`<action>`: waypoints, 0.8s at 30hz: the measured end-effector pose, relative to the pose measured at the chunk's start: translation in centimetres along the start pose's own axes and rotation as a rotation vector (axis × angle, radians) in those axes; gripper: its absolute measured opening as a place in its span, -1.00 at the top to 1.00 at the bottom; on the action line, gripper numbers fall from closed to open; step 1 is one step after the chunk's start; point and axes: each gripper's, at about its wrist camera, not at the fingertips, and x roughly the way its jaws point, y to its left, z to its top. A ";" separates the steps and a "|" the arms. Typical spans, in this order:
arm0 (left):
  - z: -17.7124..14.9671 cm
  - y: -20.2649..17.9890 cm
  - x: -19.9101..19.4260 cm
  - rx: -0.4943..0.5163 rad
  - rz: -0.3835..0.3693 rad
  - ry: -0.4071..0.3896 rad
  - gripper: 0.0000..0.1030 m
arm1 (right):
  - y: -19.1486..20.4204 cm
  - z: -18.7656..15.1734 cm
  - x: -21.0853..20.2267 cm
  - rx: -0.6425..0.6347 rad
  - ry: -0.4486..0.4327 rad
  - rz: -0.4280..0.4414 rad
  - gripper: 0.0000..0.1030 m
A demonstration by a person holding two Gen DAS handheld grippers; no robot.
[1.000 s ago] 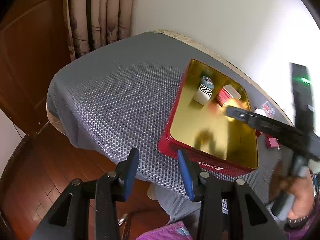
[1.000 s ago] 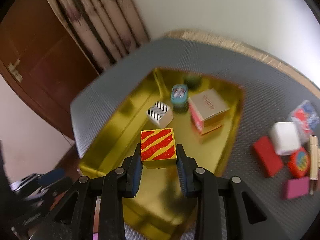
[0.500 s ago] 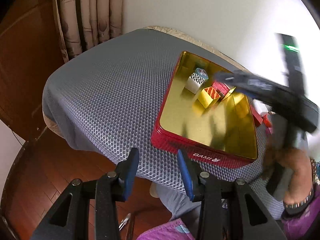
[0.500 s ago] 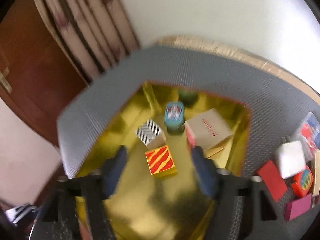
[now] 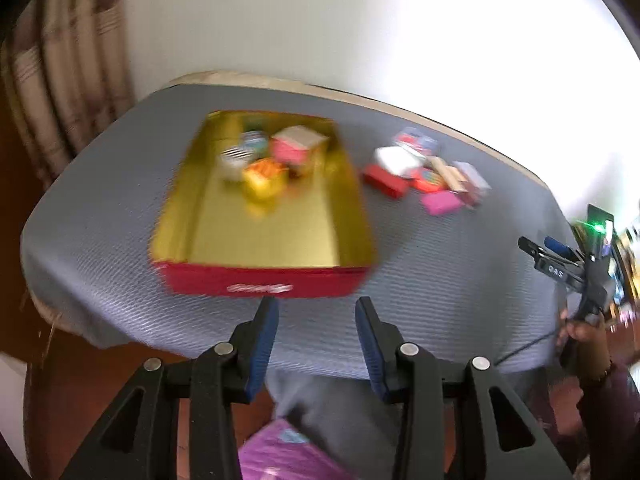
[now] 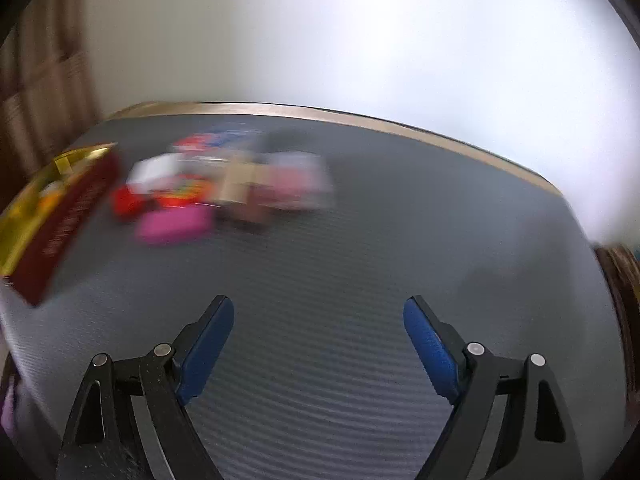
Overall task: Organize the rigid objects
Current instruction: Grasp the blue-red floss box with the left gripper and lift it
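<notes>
A red tin (image 5: 260, 282) with a gold inside sits on the grey mat. In it lie a yellow block with red stripes (image 5: 264, 174), a pink box (image 5: 296, 146), a black-and-white striped block (image 5: 234, 158) and a small teal tin (image 5: 254, 140). My left gripper (image 5: 316, 308) hangs in front of the tin's near wall, jaws a little apart and empty. My right gripper (image 6: 318, 312) is over bare mat with its jaws opening wide and nothing between them. The loose pile (image 6: 224, 184) lies ahead of it to the left, blurred.
Right of the tin lie several loose blocks, among them a red one (image 5: 386, 180), a white one (image 5: 396, 160) and a pink one (image 5: 440, 202). A hand (image 5: 584, 328) holds the right gripper (image 5: 540, 252) at the mat's right edge. A wall stands behind; a curtain (image 5: 60, 80) hangs at left.
The right gripper let go of the yellow striped block in the tin, opened wide and swung right, out over bare mat. The left gripper turned right and now faces the tin's front.
</notes>
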 end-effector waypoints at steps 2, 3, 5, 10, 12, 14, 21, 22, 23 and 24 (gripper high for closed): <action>1.4 -1.7 0.3 0.017 -0.049 0.008 0.21 | -2.6 -0.4 -0.1 0.054 0.003 -0.023 -0.65; 2.4 -2.5 0.6 0.023 -0.079 0.016 0.21 | -4.0 -0.6 -0.1 0.088 0.001 -0.034 -0.65; 5.1 -3.9 1.6 0.040 -0.115 0.036 0.21 | -5.5 -0.6 0.0 0.132 -0.005 -0.042 -0.67; 12.7 -8.8 5.5 0.164 -0.197 0.079 0.21 | -7.3 -1.3 0.8 0.206 0.003 0.039 -0.79; 15.6 -10.7 7.6 0.242 -0.154 0.075 0.21 | -7.5 -1.4 0.5 0.217 -0.014 0.068 -0.80; 18.5 -12.7 10.3 0.315 -0.124 0.079 0.21 | -8.1 -2.0 0.0 0.244 -0.026 0.103 -0.80; 23.9 -16.9 19.3 0.445 -0.204 0.251 0.21 | -9.7 -2.5 0.0 0.340 -0.024 0.197 -0.80; 24.2 -17.0 20.0 0.447 -0.205 0.268 0.21 | -9.9 -2.4 0.2 0.341 -0.022 0.206 -0.80; 24.7 -17.4 21.1 0.457 -0.203 0.281 0.21 | -9.9 -2.4 0.2 0.340 -0.018 0.220 -0.80; 24.9 -17.6 21.9 0.467 -0.208 0.299 0.21 | -10.0 -2.3 0.2 0.339 -0.016 0.227 -0.80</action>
